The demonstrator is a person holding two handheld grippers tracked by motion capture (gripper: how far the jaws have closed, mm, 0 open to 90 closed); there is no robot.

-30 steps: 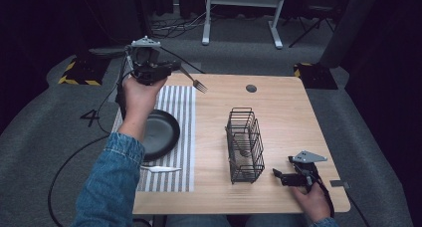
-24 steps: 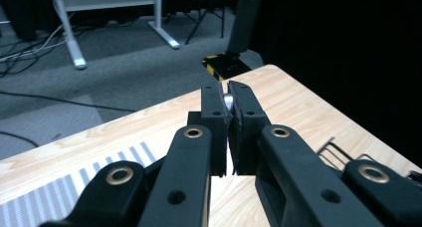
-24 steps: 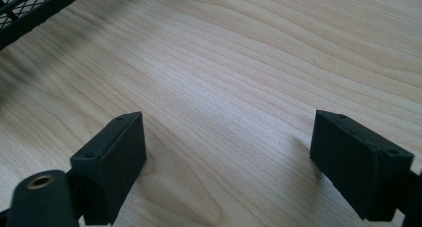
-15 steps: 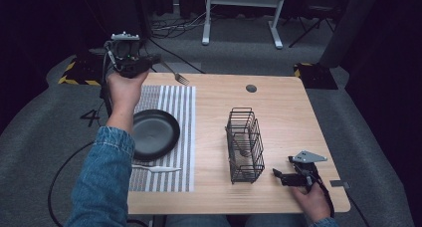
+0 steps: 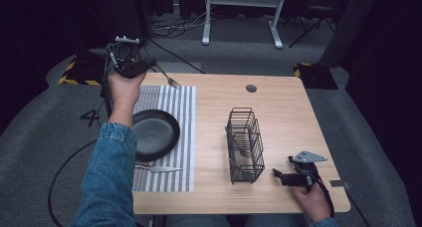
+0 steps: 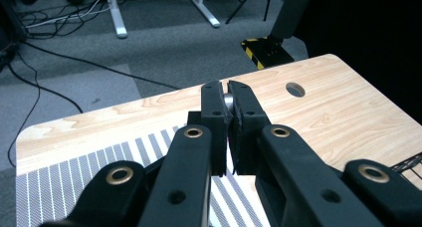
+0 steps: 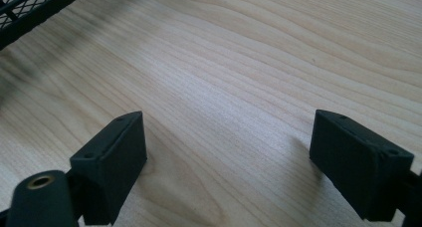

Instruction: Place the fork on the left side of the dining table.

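The left hand-held gripper is raised above the far left corner of the table, held in the person's left hand. Its jaws are clamped on the handle of a fork, which slants out from the gripper toward the right, with the tines over the far edge of the striped mat. In the left gripper view, the two black jaws stand almost together, and a sliver of the fork's metal handle shows pinched between their tips, above the mat and the bare wood beyond it.

A black plate lies on the left part of the mat, partly covered by the person's denim sleeve. A knife lies flat on the mat just in front of the plate, on the person's side.

A black wire basket stands upright right of the mat, near the middle of the table, apart from the mat's edge. Something pale sits inside it, too small to make out.

The right hand-held gripper rests low at the near right part of the table, just right of the basket, held by the right hand. In the right gripper view its jaws are spread wide apart with nothing between them, bare wood beneath, and a corner of the basket at the upper left.
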